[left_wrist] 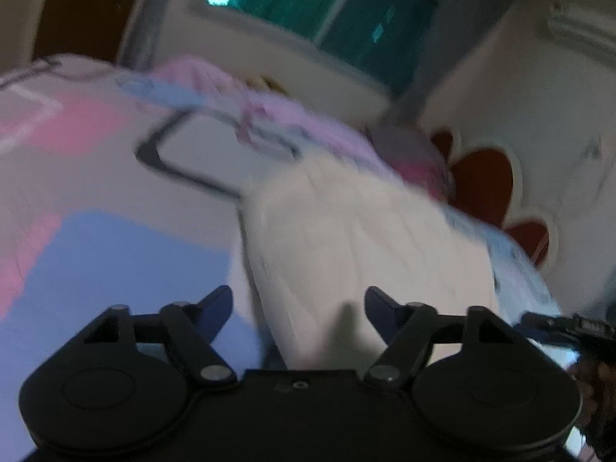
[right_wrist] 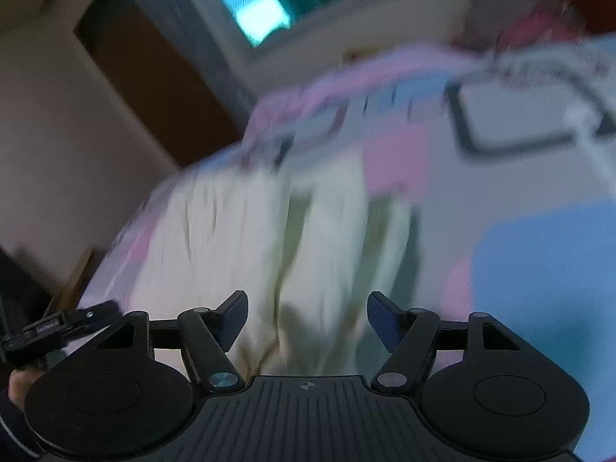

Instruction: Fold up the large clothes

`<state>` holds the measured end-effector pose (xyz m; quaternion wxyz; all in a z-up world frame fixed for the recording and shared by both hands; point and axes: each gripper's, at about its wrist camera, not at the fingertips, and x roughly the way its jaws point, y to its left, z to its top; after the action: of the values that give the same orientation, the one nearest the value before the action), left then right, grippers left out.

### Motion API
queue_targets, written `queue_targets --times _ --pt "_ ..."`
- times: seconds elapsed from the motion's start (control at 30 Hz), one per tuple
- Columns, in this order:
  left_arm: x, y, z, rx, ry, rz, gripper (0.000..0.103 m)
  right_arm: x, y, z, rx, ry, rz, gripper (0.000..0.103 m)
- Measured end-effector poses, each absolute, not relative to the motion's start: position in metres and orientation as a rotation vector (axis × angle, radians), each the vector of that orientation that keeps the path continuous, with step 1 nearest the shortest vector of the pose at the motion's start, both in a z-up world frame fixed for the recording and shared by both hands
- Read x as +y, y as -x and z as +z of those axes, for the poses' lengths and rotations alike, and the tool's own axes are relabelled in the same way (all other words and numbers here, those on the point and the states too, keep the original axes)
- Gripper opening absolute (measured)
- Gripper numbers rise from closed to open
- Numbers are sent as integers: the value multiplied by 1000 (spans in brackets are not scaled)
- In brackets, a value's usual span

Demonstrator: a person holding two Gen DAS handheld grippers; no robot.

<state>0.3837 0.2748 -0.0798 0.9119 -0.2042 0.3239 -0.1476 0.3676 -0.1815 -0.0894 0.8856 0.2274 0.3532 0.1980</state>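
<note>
- Left gripper (left_wrist: 298,308) at the bottom centre of the left wrist view, dark fingers (left_wrist: 215,308) spread wide apart, nothing between them.
- Right gripper (right_wrist: 306,313) at the bottom centre of the right wrist view, fingers (right_wrist: 235,313) likewise parted, gripping nothing.
- Cream-white garment (left_wrist: 365,242) spread over the middle and lower right of the left view, just beyond the fingertips; touching or apart, cannot tell through the blur.
- Same garment (right_wrist: 269,238) in the centre of the right view, creased in long folds, running down to the gap between the fingers.
- Patterned bedspread (left_wrist: 115,254) under the garment, with pink, blue and white blocks and dark outlines, filling the left half of the left view.
- Bedspread (right_wrist: 539,254) filling the right side of the right view.
- Window (left_wrist: 346,4) with a green tint at the top centre of the left view; window (right_wrist: 254,11) at the top centre of the right view.
- Wall with red petal shapes (left_wrist: 485,184) at the right of the left view.
- Both views heavily blurred.
</note>
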Motion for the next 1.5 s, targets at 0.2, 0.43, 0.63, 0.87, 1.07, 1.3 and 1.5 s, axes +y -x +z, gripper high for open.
queue_targets --times 0.2,0.43,0.63,0.87,1.07,1.3,1.5 --pt "223 -439 -49 636 283 -366 52 -114 -422 -48 672 -320 468 22" --pt "159 -471 -56 675 146 -399 49 -52 -462 -83 741 -164 429 22" --pt "140 -486 -78 747 93 -401 49 -58 -469 -120 796 -122 336 22" --pt "120 -489 -98 789 -36 -394 51 -65 -470 -144 851 -134 303 22" --pt "121 -485 -99 790 -47 -394 50 -62 -469 -140 860 -111 297 22" --pt "128 -436 -65 716 -47 -317 51 -72 -420 -95 757 -108 320 22" --pt "143 -368 -46 676 9 -293 50 -82 -354 -81 719 -89 365 22"
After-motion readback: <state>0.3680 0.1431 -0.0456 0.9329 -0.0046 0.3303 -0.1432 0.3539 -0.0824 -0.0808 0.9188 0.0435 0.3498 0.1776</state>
